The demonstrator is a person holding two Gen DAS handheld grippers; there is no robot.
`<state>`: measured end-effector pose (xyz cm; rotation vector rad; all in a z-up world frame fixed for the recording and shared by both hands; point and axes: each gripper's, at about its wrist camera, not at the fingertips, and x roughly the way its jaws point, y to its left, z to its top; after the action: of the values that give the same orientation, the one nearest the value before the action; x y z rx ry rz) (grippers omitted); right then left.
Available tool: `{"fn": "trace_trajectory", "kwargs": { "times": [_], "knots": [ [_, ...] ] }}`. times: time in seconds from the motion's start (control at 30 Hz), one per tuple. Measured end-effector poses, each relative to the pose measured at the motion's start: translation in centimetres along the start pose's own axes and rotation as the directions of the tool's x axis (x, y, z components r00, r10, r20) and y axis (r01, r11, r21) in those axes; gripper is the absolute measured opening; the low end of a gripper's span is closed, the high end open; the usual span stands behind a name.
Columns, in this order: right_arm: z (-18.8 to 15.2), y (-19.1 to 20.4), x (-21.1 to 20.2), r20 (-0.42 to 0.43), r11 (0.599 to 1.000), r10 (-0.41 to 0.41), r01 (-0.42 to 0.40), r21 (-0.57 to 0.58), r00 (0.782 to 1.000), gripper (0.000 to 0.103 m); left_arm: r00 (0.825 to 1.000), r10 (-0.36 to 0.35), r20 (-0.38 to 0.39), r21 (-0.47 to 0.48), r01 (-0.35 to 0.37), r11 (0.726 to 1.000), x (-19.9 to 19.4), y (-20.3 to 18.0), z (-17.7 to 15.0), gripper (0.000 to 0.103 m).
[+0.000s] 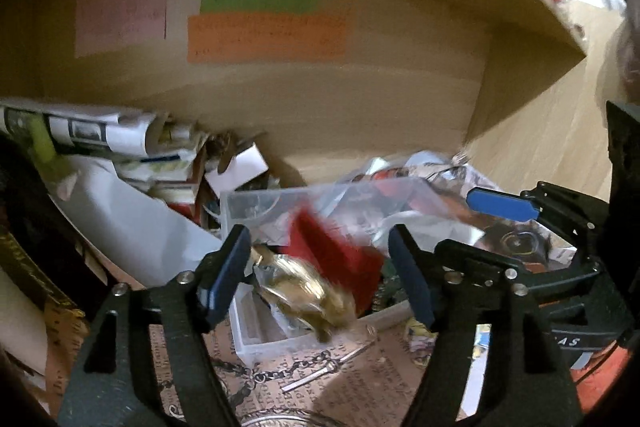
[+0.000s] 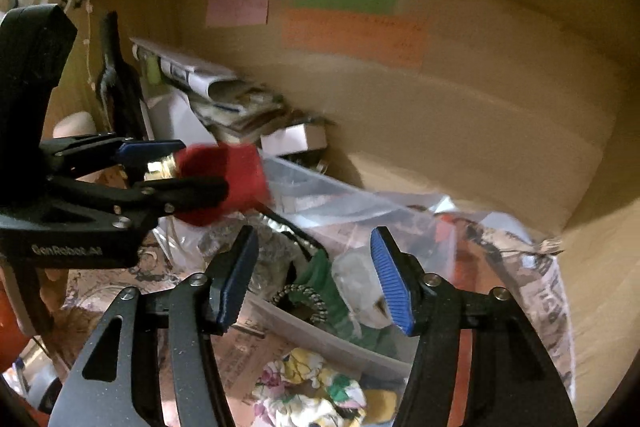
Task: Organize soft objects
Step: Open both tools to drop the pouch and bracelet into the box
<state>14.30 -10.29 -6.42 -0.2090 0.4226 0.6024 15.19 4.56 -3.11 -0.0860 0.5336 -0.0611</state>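
A red soft piece with a gold end point(image 1: 332, 259) lies between the pads of my left gripper point(image 1: 320, 275), whose jaws stand wide apart around it. In the right wrist view the same red piece point(image 2: 224, 183) sticks out past the left gripper point(image 2: 176, 167), with gold point(image 2: 162, 165) between its fingers; whether they pinch it I cannot tell. My right gripper point(image 2: 314, 279) is open and empty above a clear bin point(image 2: 320, 339) holding green cloth point(image 2: 332, 291) and a striped hair tie point(image 2: 304, 301). A floral cloth point(image 2: 316, 387) lies in front.
A wooden cubby wall point(image 1: 280, 99) with pink point(image 1: 120, 19), green and orange notes stands behind. Rolled papers point(image 1: 100, 135), small boxes and a clear plastic bag point(image 2: 380, 215) crowd the back. A chain and key point(image 1: 304, 371) lie on printed paper below.
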Motion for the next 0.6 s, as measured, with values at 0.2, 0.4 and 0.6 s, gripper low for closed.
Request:
{"fn": "trace_trajectory", "kwargs": {
  "times": [0.2, 0.4, 0.6],
  "knots": [
    [-1.1, -0.5, -2.7, 0.049, 0.999, -0.028, 0.027, 0.025, 0.998, 0.064, 1.000, -0.018, 0.015, 0.020, 0.018, 1.000, -1.5, -1.1, -0.2, 0.078],
    [-3.3, -1.4, -3.7, 0.018, 0.998, -0.042, 0.041, 0.056, 0.999, 0.065, 0.999, -0.033, 0.008, 0.038, 0.033, 0.999, -2.4, -2.2, -1.5, 0.086],
    [-6.4, -2.3, -2.4, -0.067, 0.994, -0.042, 0.048, 0.098, 0.997, 0.065, 0.998, -0.051, -0.044, 0.042, 0.052, 0.998, -1.9, -3.2, -3.8, 0.090]
  ]
}}
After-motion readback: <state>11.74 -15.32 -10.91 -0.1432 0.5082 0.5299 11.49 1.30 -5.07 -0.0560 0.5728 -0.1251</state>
